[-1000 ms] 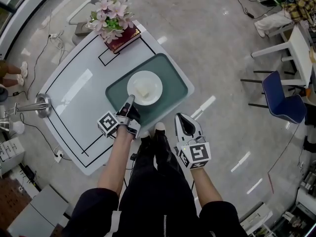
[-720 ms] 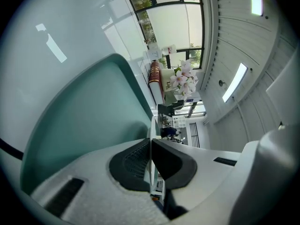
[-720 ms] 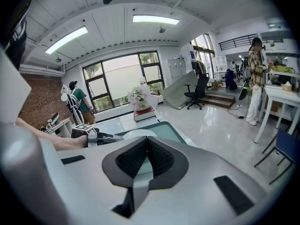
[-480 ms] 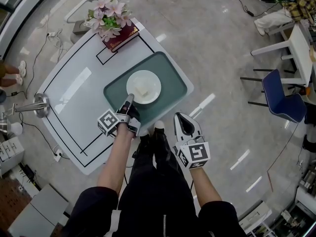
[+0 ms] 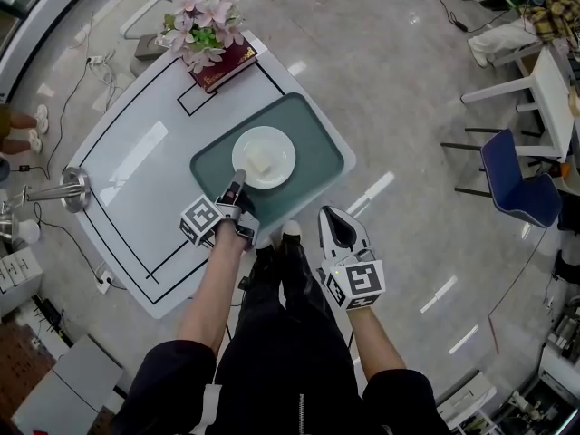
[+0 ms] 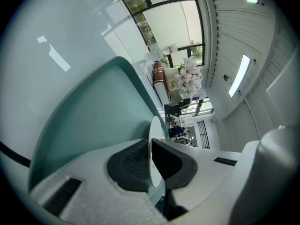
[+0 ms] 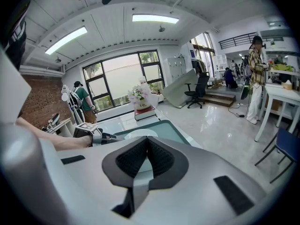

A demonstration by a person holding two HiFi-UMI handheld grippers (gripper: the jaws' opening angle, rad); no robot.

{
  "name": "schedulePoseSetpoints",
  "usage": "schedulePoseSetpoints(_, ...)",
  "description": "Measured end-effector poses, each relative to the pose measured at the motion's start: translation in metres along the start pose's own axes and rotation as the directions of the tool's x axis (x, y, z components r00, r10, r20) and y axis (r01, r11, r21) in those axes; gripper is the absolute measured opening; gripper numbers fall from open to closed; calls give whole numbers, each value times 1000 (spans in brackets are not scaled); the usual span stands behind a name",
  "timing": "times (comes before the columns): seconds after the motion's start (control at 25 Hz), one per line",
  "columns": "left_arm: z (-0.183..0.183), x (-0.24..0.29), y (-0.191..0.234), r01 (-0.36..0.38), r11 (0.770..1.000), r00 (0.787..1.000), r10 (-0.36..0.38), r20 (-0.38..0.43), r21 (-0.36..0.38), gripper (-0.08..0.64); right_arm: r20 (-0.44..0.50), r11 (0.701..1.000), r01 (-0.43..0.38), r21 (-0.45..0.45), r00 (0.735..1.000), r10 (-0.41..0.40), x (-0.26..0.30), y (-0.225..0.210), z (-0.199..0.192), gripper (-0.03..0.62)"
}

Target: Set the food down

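We pinch the plate (image 5: 264, 157) rim with the left gripper (image 5: 237, 188) so the food (image 5: 263, 164) sits level on the green mat (image 5: 313, 143), the right gripper (image 5: 334, 219) closed, empty, spare.

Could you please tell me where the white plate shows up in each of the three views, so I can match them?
Head view: the white plate sits mid-frame on the teal mat, its near rim held by the left gripper.
Left gripper view: seen edge-on, low centre, clamped between the jaws.
Right gripper view: a pale oval at centre, just above the jaws.
Shared landmark: the pink flowers.
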State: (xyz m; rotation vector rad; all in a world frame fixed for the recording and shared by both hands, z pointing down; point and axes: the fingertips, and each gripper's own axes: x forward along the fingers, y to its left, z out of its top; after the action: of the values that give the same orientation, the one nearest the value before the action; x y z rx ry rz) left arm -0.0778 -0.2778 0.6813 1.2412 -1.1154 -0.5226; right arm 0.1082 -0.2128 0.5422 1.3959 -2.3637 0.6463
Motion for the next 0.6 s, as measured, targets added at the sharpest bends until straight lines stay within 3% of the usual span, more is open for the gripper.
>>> schedulePoseSetpoints(0.12, 2, -2, -2, -3, 1000, 1000, 2, 16, 20, 23, 0, 1000, -1, 3, 1000, 1, 0, 0, -1, 9)
schedulePoseSetpoints(0.32, 4, -2, -7, -25, 998, 999, 23, 31, 65, 136, 4, 1000, -6, 2, 1000, 6, -1, 2, 1, 9)
schedulePoseSetpoints(0.6, 16, -13, -7, -150, 972, 985, 130, 113, 181, 199, 6, 1000, -11, 4, 1000, 11, -4, 4, 1, 9)
